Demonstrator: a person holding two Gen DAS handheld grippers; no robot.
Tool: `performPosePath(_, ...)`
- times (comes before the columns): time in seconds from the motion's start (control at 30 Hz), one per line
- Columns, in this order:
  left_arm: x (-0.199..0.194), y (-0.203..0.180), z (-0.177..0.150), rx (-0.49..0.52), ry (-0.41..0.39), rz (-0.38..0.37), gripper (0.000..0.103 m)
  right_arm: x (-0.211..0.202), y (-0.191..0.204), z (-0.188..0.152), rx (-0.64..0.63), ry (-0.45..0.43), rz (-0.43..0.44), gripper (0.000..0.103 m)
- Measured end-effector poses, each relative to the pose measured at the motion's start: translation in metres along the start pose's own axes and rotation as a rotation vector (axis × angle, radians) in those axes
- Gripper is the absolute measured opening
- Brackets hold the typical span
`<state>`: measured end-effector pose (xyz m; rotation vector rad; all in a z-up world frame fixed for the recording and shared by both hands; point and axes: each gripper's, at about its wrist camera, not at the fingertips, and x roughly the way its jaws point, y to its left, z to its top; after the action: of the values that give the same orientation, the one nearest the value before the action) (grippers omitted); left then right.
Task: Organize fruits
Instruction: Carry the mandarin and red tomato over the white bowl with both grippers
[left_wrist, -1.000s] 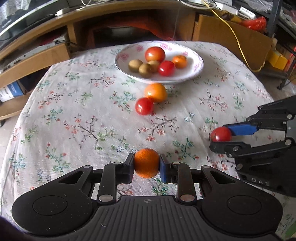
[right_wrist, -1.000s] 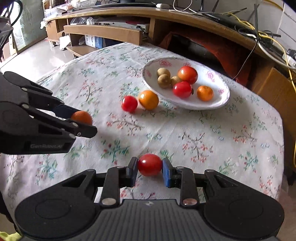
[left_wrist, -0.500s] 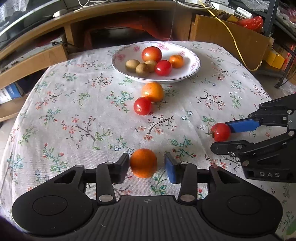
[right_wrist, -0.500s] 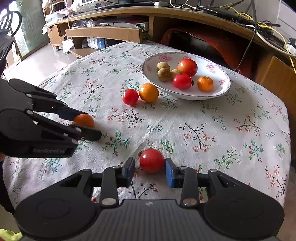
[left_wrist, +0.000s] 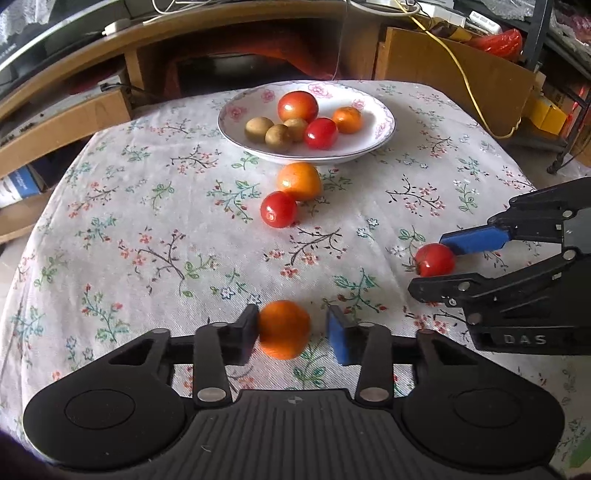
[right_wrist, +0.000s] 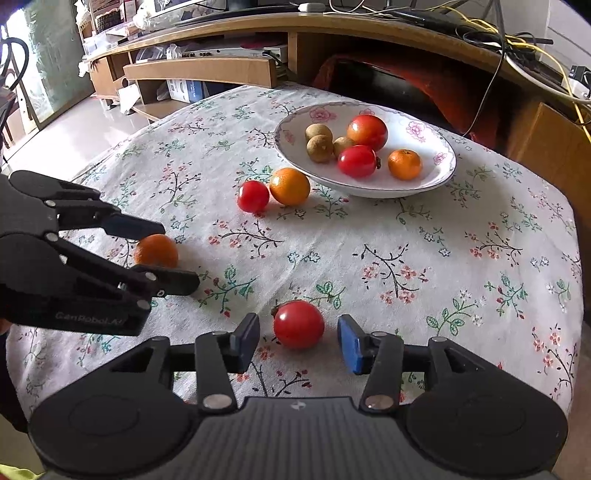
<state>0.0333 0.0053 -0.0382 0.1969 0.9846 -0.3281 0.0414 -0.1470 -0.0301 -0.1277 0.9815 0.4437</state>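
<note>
My left tongs (left_wrist: 291, 332) are apart around an orange (left_wrist: 283, 328) (touching one side). My right tongs (right_wrist: 298, 341) are apart around a tomato (right_wrist: 298, 324) on the counter (right_wrist: 424, 236).

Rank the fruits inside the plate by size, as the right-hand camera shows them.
1. Big tomato.
2. Small tomato.
3. Orange, close to the small tomato, so that order is unsure.
4. Three brown fruits, alike in size; one is partly hidden.
All lie in the plate, similarly far away.
</note>
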Motion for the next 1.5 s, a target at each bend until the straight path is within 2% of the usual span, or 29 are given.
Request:
performPosePath(0.03,-0.001,-0.001,0.000,0.002,0.003,-0.001,0.041,0.000,0.001,0.001,-0.001,0.006,-0.004,0.045)
performPosePath(0.17,-0.003,-0.003,-0.001,-0.001,0.015,0.000,0.038,-0.001,0.003,0.002,-0.004,0.020,-0.027,0.030)
performPosePath(0.4,-0.003,-0.001,0.003,-0.025,0.016,-0.008,0.037,-0.004,0.005,0.005,0.014,0.031,-0.023,0.030)
performPosePath(0.83,-0.010,-0.009,0.040,-0.050,-0.064,-0.032,0.037,-0.016,0.000,0.020,0.065,-0.030,-0.012,0.030)
performPosePath(1.5,-0.008,-0.010,0.079,-0.063,-0.123,-0.035,0.036,-0.028,-0.022,0.047,0.151,-0.111,-0.038,0.030)
